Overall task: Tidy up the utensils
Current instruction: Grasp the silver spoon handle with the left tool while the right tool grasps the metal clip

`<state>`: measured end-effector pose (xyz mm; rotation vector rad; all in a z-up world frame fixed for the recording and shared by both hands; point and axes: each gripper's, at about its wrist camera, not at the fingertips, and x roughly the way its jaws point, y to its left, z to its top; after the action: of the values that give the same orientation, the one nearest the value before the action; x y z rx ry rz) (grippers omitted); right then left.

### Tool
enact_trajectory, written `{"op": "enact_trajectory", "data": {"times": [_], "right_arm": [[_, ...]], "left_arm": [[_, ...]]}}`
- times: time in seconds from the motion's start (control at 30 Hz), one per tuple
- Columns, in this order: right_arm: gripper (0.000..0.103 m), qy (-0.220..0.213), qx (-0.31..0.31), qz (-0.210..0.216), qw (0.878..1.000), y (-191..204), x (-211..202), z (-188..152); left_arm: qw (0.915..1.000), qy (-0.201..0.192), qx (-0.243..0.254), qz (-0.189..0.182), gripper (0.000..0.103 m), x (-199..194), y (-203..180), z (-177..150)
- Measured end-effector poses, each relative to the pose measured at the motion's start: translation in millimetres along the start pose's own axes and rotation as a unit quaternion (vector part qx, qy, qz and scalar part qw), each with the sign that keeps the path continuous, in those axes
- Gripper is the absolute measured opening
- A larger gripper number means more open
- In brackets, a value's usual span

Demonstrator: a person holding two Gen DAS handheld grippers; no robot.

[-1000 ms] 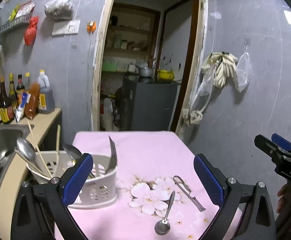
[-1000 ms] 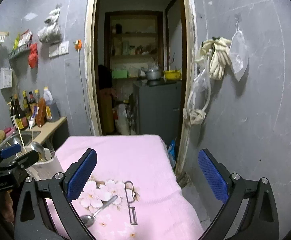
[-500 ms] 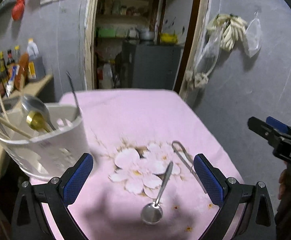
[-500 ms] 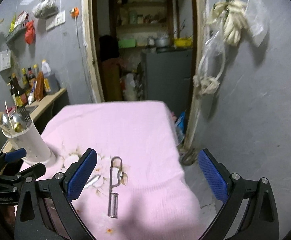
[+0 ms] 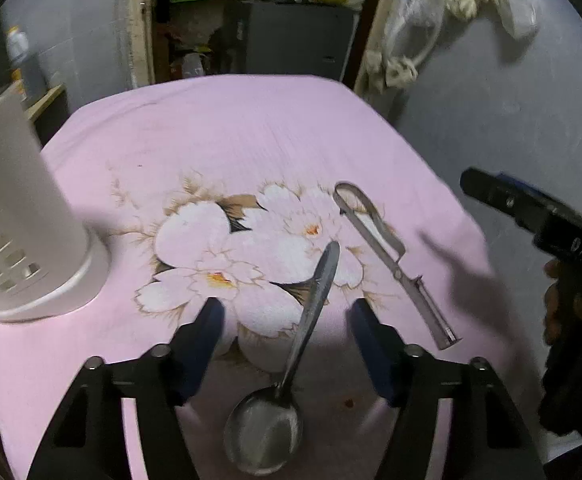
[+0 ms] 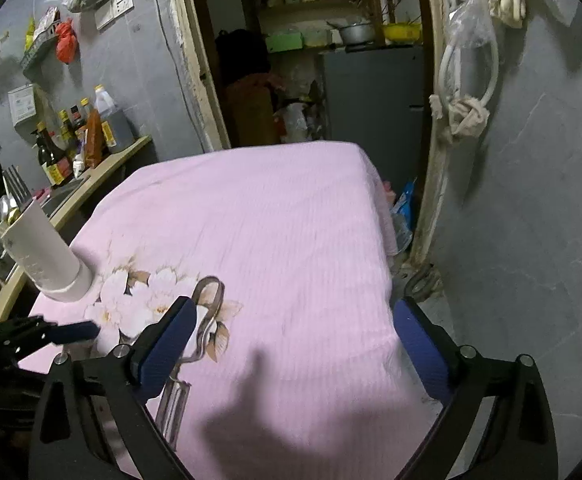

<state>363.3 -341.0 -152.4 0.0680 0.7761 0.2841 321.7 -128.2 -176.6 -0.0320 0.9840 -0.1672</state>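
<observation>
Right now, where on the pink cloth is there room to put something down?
The far half of the pink cloth, past the flower print, is bare. The near part is crowded: white holder, spoon, peeler and left gripper.

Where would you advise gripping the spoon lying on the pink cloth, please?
Probably mid-handle, from above. The spoon lies flat, bowl nearest the camera, its slim handle already running between the left gripper fingers, which have been closing and aren't touching it. The bowl looks too wide and rounded.
</observation>
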Motion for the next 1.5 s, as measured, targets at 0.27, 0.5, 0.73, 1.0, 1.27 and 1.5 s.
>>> {"op": "enact_trajectory", "data": {"times": [0.27,0.5,0.73,1.0,1.27,1.5], "right_arm": [[0.080,0.028,-0.009,0.041,0.999,7.7,23.2,-6.6],[0.072,0.049,-0.018,0.063,0.997,16.4,38.1,-9.8],[0.064,0.072,-0.032,0.095,0.992,31.9,56.4,-2.8],[0.055,0.083,-0.061,0.088,0.991,50.3,69.7,-2.6],[0.055,0.102,-0.090,0.067,0.988,66.3,76.3,6.9],[0.038,0.111,-0.074,0.042,0.990,70.2,83.0,14.9]], "left_arm": [[0.9981,-0.013,0.055,0.026,0.038,6.5,-18.6,6.4],[0.9983,-0.006,0.026,0.052,0.017,12.4,-1.0,14.5],[0.9979,0.000,-0.015,0.062,0.017,8.2,21.2,16.5],[0.9982,-0.010,-0.046,0.037,0.017,6.9,36.0,12.0],[0.9985,-0.004,-0.037,0.040,0.017,8.9,35.2,12.6],[0.9989,0.007,-0.043,0.017,0.018,12.2,44.2,16.8]]}}
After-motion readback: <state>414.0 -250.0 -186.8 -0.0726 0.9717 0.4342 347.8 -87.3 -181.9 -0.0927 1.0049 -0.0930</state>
